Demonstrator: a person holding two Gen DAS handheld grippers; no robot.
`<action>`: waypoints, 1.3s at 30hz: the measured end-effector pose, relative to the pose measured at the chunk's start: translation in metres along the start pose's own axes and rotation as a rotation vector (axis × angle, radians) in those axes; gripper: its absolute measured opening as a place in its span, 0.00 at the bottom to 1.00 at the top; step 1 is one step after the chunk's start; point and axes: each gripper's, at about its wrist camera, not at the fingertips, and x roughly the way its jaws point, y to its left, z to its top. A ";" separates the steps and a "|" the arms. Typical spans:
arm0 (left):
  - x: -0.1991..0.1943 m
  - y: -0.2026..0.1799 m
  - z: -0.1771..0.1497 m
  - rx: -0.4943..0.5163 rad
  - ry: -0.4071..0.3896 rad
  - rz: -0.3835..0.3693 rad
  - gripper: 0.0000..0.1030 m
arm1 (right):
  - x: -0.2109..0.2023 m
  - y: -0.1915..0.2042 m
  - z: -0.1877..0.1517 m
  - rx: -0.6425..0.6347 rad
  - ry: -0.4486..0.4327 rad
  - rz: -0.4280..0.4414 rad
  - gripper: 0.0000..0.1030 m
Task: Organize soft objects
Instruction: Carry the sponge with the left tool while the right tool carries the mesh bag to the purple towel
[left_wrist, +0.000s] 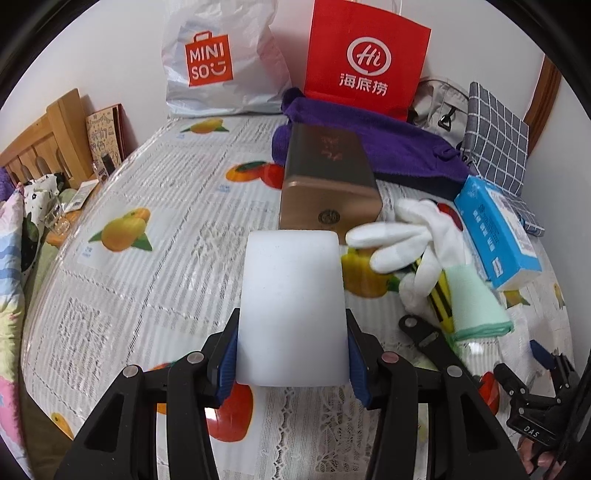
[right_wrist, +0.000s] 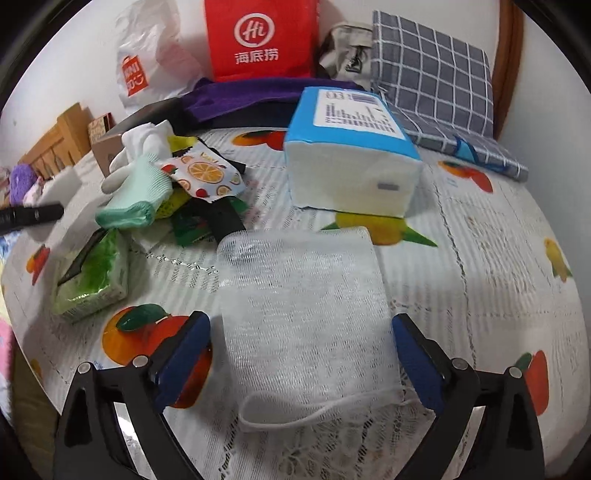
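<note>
My left gripper (left_wrist: 291, 332) is shut on a white foam sponge block (left_wrist: 291, 306), held above the fruit-print bed cover (left_wrist: 147, 280). In the right wrist view a white mesh net bag (right_wrist: 306, 317) with a loop string lies flat on the cover between the fingers of my right gripper (right_wrist: 301, 343), which is open with gaps on both sides. A pile of soft things lies at the left: white gloves (right_wrist: 144, 144), a mint green cloth (right_wrist: 136, 195), a fruit-print pouch (right_wrist: 203, 173). The gloves (left_wrist: 413, 240) and cloth (left_wrist: 476, 302) also show in the left wrist view.
A brown box (left_wrist: 328, 184), a blue tissue pack (right_wrist: 351, 155), a green tissue pack (right_wrist: 92, 273), a purple towel (left_wrist: 388, 144), a red paper bag (left_wrist: 365, 62), a Miniso bag (left_wrist: 218, 59) and a checked cushion (right_wrist: 432, 74) lie on the bed. A wooden headboard (left_wrist: 44, 144) stands at left.
</note>
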 end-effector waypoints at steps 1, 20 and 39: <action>-0.001 -0.001 0.002 0.002 -0.004 0.000 0.46 | -0.001 -0.003 0.001 0.008 -0.005 -0.007 0.83; -0.012 -0.035 0.046 0.067 -0.048 -0.020 0.46 | -0.043 -0.050 0.037 0.105 -0.044 0.082 0.20; 0.003 -0.041 0.135 0.076 -0.066 -0.018 0.46 | -0.048 -0.043 0.172 0.103 -0.160 0.151 0.20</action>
